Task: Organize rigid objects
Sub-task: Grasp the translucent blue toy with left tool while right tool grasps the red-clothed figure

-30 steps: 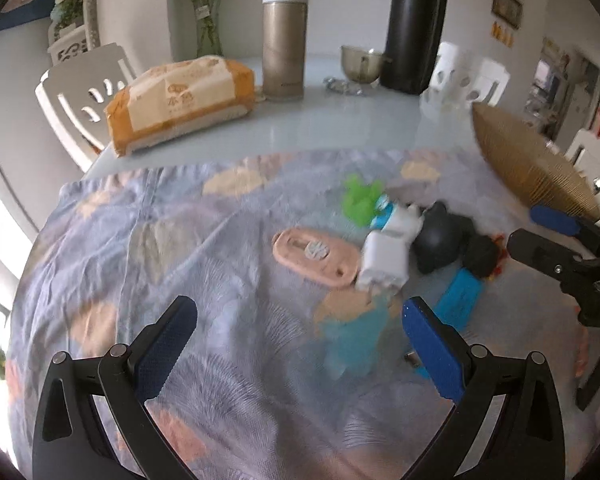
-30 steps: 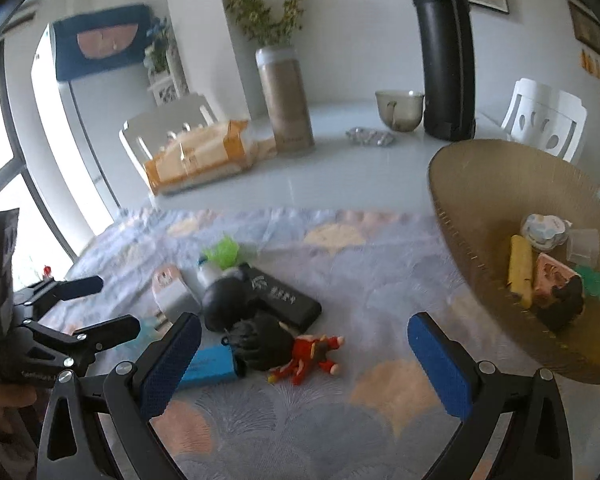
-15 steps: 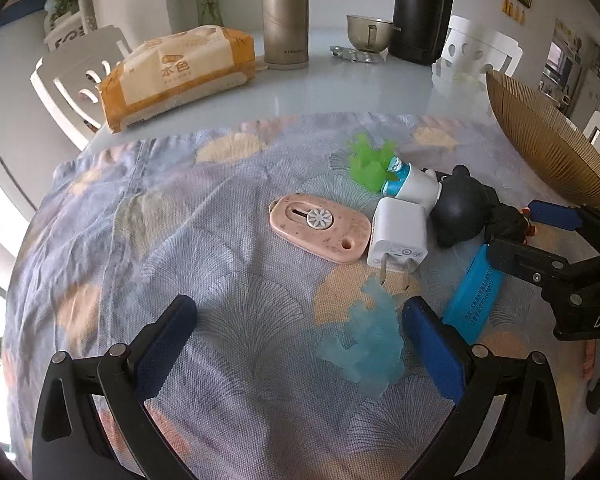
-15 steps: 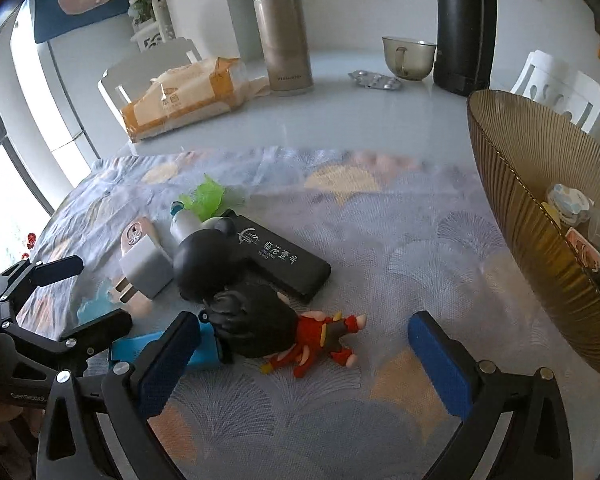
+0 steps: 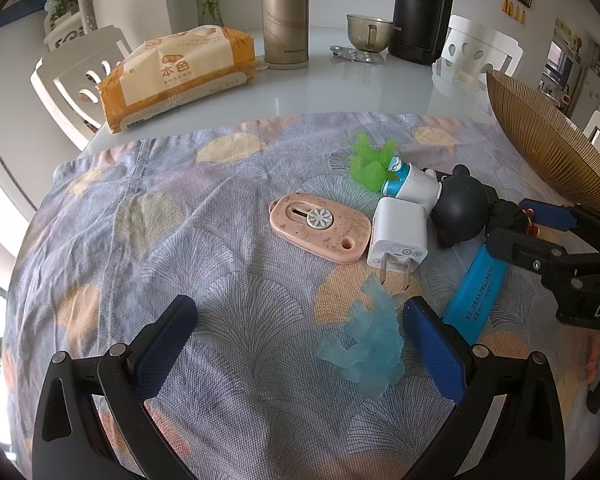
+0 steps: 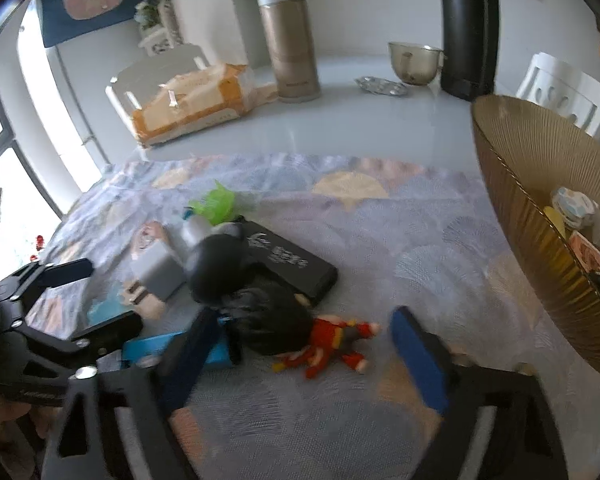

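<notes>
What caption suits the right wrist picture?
Right gripper, fingers closing around a red figure on the patterned cloth, beside the gold bowl.

A: What hides behind the round black bear-eared toy head (image 6: 216, 270)?

B: Part of the flat black printed box (image 6: 296, 266); its print is blurred beyond reading. The small black-haired figure in red (image 6: 300, 336) lies beside that head, its face unseen.

A: And the ribbed amber glass bowl (image 6: 540, 216), right of that head?

B: Cut by the picture's edge; the small things in it are too smeared to tell.
</notes>
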Demonstrator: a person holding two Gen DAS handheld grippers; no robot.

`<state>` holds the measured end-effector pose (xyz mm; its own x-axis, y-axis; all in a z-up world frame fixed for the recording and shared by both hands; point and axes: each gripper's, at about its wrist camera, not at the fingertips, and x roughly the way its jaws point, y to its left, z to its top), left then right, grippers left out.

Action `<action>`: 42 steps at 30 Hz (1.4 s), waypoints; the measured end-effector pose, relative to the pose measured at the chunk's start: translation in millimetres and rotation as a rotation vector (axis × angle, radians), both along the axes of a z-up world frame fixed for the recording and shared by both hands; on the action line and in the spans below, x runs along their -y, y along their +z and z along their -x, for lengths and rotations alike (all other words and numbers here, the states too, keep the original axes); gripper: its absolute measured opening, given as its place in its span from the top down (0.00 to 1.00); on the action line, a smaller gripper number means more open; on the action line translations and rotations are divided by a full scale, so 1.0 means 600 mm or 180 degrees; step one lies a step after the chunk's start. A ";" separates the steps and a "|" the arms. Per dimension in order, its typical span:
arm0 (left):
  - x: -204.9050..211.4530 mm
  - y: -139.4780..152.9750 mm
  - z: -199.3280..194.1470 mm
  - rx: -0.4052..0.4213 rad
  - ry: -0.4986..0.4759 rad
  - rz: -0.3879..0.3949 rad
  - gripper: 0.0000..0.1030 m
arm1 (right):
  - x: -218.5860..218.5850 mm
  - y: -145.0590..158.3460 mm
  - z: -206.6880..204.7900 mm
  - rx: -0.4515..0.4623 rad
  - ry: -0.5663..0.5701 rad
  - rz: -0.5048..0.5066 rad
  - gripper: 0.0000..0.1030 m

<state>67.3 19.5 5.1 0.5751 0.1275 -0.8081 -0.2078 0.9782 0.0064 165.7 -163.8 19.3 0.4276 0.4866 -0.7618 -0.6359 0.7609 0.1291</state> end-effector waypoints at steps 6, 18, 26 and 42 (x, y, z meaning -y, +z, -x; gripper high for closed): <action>0.000 0.000 0.000 -0.0001 -0.0001 0.0000 0.00 | 0.001 0.000 0.000 -0.0011 0.0008 -0.0026 0.26; 0.022 0.010 0.009 0.0143 -0.0199 -0.0090 0.53 | 0.009 0.000 -0.002 -0.0066 -0.0001 -0.0126 0.26; 0.036 0.023 0.020 0.0261 -0.0371 0.0022 0.72 | 0.010 0.001 -0.002 -0.0074 -0.0004 -0.0165 0.26; 0.023 0.023 0.024 0.0354 -0.0265 0.0047 0.72 | 0.016 0.017 0.016 0.0082 0.0117 -0.0364 0.26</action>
